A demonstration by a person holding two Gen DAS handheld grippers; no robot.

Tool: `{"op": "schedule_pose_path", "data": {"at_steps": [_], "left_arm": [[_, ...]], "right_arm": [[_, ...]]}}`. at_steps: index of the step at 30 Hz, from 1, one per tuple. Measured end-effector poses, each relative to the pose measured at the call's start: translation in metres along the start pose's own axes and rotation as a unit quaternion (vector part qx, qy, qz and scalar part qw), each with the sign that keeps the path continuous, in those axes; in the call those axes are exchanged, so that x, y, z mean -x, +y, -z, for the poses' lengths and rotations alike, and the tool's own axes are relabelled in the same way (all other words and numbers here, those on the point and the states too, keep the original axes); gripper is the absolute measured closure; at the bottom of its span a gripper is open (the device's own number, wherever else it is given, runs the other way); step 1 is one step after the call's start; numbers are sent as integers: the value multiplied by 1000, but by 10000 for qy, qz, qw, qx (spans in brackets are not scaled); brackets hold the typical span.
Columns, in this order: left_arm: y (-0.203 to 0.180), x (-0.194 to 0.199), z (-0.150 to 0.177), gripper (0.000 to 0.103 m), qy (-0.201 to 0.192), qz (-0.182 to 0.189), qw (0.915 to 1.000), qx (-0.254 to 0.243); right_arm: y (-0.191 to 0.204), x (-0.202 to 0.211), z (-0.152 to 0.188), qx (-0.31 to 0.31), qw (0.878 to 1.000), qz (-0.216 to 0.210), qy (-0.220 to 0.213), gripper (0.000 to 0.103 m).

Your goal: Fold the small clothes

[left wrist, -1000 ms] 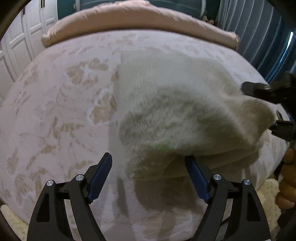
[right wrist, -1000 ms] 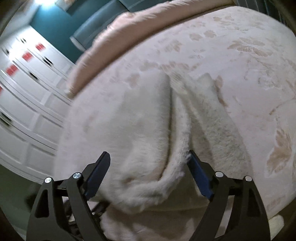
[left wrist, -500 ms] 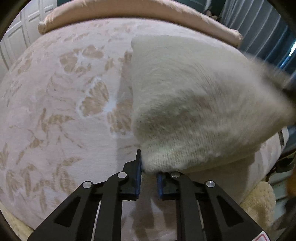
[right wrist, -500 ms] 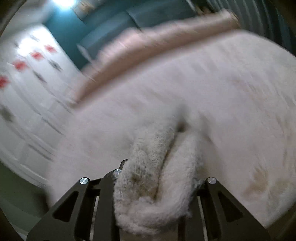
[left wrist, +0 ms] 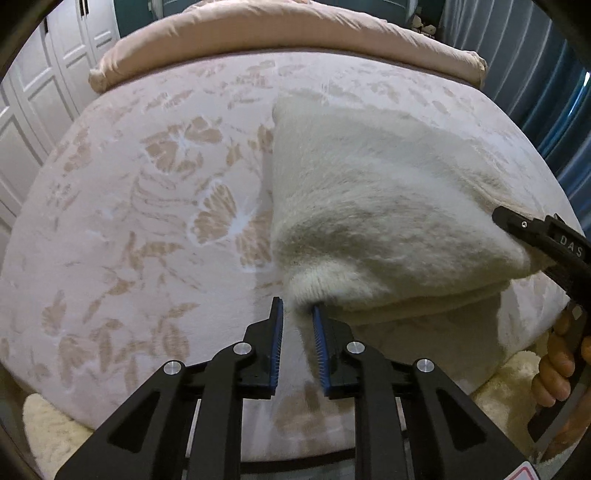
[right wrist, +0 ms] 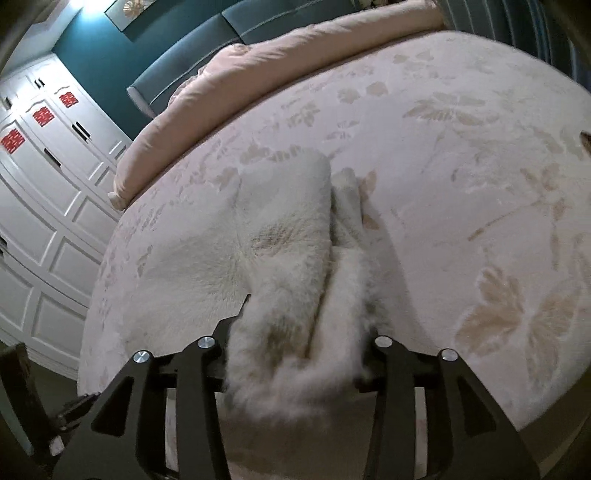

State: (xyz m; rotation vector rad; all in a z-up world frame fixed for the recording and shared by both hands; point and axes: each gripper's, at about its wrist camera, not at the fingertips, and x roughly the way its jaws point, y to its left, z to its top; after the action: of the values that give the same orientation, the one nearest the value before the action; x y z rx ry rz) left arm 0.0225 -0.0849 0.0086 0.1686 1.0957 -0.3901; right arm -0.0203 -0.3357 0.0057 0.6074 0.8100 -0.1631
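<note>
- My left gripper (left wrist: 297, 314) jaws pinch the fuzzy cream garment's (left wrist: 388, 221) near corner, just reopening slightly.
- My right gripper (right wrist: 306, 354) jaws, widening, hold its bunched edge.
- It lies on the flowered bed (left wrist: 147, 221), a pink quilt (left wrist: 258, 29) beyond.

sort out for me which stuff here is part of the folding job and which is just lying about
Part of the job:
- fuzzy white garment, lifted at its near edge
- left gripper, pinching one corner
- right gripper, jaws just reopened a little, fabric bunched between them

Just lying about:
- floral bedspread
- rolled pink duvet
- white wardrobe doors
</note>
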Motion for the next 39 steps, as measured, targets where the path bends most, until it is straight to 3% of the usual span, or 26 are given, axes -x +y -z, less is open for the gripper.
{"op": "schedule_pose_path", "data": {"at_steps": [3, 5, 8, 10, 11, 12, 15, 17, 18, 21, 22, 26, 33, 39], "left_arm": [[-3, 19, -8, 85, -253, 62, 9997, 38], [-6, 32, -16, 72, -495, 51, 9988, 11], [-12, 39, -28, 64, -722, -7, 9974, -23], [-17, 33, -37, 64, -739, -84, 9972, -23], [-19, 28, -41, 64, -723, -129, 9973, -10], [-20, 23, -45, 64, -691, -180, 9974, 3], [-23, 13, -50, 65, -640, -272, 9976, -2], [-25, 8, -50, 67, -610, -330, 9976, -5], [-25, 2, -50, 67, -544, -354, 9979, 1], [-26, -18, -46, 67, -366, -442, 9983, -20], [-25, -23, -45, 67, -328, -457, 9984, -18], [-26, -28, -43, 66, -377, -623, 9973, -63], [-24, -28, -44, 66, -380, -620, 9973, -43], [-19, -36, -41, 62, -372, -619, 9974, 27]], "right_arm": [[4, 6, 4, 79, 10000, -25, -3, 52], [2, 2, 9, 61, 10000, -22, 40, 48], [-6, -13, 12, -113, 9995, -127, 282, 48], [-8, -19, 12, -200, 9992, -199, 297, 59], [-6, -18, 11, -202, 9991, -231, 286, 75], [-4, -11, 7, -215, 9990, -355, 173, 80], [2, 23, -6, -150, 9963, -736, -415, 82], [1, 32, -8, -57, 9962, -648, -579, 82], [-4, 25, -7, -33, 9976, -482, -496, 82], [-30, -35, 12, -69, 9989, 74, 453, 81], [-35, -37, 16, -167, 9991, -37, 388, 81], [-36, -13, 8, -399, 9986, -256, 229, 68], [-26, 26, -6, -173, 9987, 312, -359, 52], [-10, -1, -41, 81, 9992, 313, -233, 46]]}}
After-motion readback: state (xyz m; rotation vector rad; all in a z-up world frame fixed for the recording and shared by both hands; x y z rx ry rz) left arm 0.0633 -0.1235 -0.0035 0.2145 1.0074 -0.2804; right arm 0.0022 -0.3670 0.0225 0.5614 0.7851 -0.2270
